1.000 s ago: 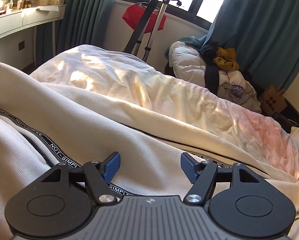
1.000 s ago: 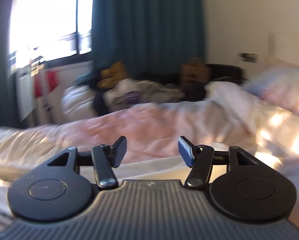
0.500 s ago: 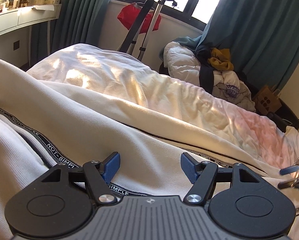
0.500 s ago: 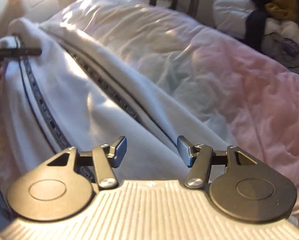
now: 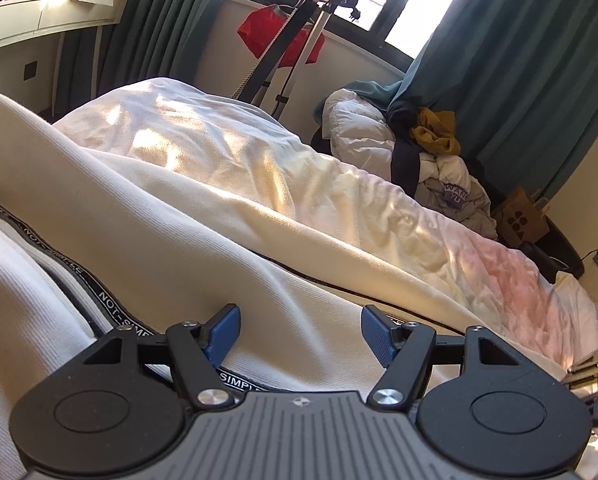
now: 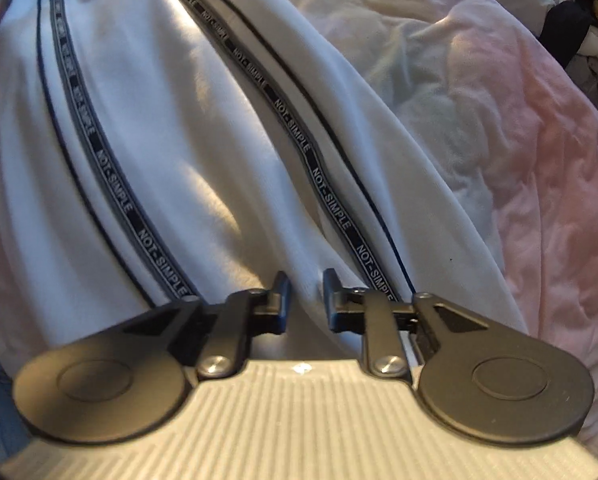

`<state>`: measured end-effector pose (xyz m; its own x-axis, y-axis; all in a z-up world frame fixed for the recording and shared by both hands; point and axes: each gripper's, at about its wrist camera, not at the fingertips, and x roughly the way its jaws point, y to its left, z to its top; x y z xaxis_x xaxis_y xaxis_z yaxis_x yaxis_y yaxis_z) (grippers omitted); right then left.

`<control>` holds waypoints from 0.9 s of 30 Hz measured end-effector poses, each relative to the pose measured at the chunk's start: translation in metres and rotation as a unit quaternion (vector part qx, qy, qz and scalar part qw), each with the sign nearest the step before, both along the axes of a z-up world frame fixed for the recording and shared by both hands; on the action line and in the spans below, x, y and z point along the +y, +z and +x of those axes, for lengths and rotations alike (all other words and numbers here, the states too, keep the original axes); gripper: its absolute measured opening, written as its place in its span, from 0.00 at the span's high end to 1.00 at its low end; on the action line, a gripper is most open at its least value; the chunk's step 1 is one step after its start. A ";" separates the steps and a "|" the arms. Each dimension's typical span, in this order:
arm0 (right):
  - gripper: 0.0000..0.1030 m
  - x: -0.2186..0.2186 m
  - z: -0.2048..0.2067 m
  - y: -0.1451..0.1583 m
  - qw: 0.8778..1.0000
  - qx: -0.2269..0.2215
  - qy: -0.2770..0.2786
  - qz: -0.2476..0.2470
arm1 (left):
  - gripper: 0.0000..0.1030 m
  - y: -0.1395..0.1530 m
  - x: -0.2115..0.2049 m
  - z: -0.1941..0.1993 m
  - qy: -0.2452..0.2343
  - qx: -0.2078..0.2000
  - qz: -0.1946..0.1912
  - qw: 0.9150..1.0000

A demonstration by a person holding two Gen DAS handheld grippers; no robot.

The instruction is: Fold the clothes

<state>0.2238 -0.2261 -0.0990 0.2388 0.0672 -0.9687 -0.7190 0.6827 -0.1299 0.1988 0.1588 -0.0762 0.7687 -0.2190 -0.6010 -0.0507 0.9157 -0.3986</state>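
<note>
A home bedroom is being shown: a bed (image 5: 259, 168) is being lit beside curtains (image 5: 531, 80) and piled laundry (image 5: 431, 148).

Two close wrist views, shared trousers (image 5: 147, 216).

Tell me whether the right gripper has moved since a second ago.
Yes. The right gripper swung down from facing the curtain and far wall to point at the white trousers on the pink duvet, its fingers closing on fabric.
</note>
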 end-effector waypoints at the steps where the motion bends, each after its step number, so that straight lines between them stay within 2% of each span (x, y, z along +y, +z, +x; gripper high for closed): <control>1: 0.89 0.003 -0.008 0.002 1.000 -0.016 0.006 -0.009 | 0.33 0.001 0.000 -0.001 0.002 0.000 -0.001 1.000; 2: 0.93 0.005 -0.016 0.004 0.999 -0.032 0.011 -0.018 | 0.33 0.001 0.000 -0.001 0.005 0.000 -0.002 1.000; 6: 0.94 0.005 -0.029 0.036 0.988 -0.146 -0.039 -0.029 | 0.33 0.007 0.005 -0.006 0.017 -0.013 -0.014 1.000; 10: 0.94 0.001 -0.025 0.074 0.968 -0.237 -0.074 -0.021 | 0.33 0.014 0.009 -0.010 0.028 -0.030 -0.024 0.999; 14: 0.94 0.004 0.006 0.065 0.960 -0.254 -0.111 -0.028 | 0.33 0.017 0.013 -0.012 0.038 -0.035 -0.024 0.998; 19: 0.94 0.013 0.048 0.011 0.958 -0.239 -0.155 -0.032 | 0.33 0.015 0.024 -0.009 0.047 -0.031 -0.033 0.998; 24: 0.91 0.011 0.048 -0.015 0.953 -0.237 -0.190 -0.005 | 0.33 0.010 0.032 -0.005 0.052 -0.026 -0.040 0.998; 26: 0.89 0.004 0.036 -0.008 0.945 -0.247 -0.213 0.027 | 0.33 0.009 0.033 -0.005 0.054 -0.026 -0.044 0.997; 27: 0.83 -0.001 0.028 -0.001 0.939 -0.249 -0.233 0.050 | 0.33 0.010 0.034 -0.005 0.053 -0.027 -0.045 0.997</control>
